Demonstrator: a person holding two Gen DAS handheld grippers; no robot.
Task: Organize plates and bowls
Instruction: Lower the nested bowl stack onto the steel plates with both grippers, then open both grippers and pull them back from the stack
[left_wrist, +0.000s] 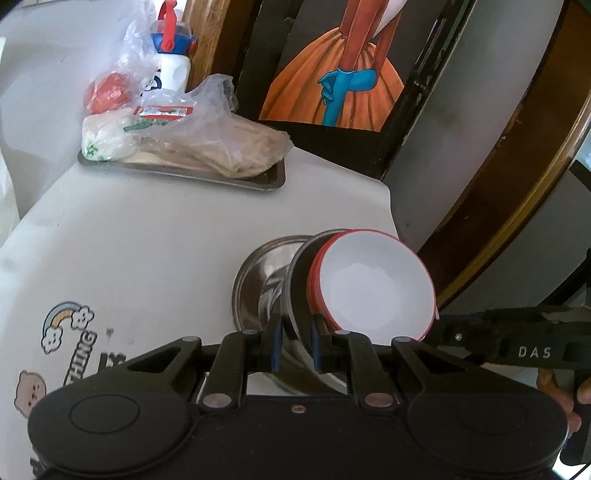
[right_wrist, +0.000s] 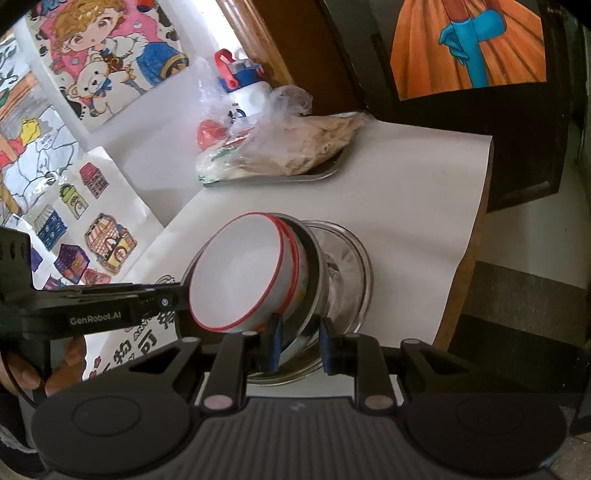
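While both grippers carry the stack: it hangs tilted above the table (left_wrist: 147, 240)
Left gripper (left_wrist: 295, 345): clamped on steel bowl (left_wrist: 295, 295) rim
Right gripper (right_wrist: 298, 345): gripping the same rim
Risk: red-rimmed bowls (left_wrist: 373, 284) could slide out if tilt grows

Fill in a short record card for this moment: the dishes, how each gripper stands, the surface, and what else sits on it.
dishes: white bowls with red rims nested in a steel bowl, the stack tilted above a steel plate
left gripper: shut on the steel bowl's rim
right gripper: shut on the steel bowl's rim, opposite side
surface: white table with cartoon stickers
also there: metal tray bearing a plastic bag of food; a bottle with a red and blue cap behind it
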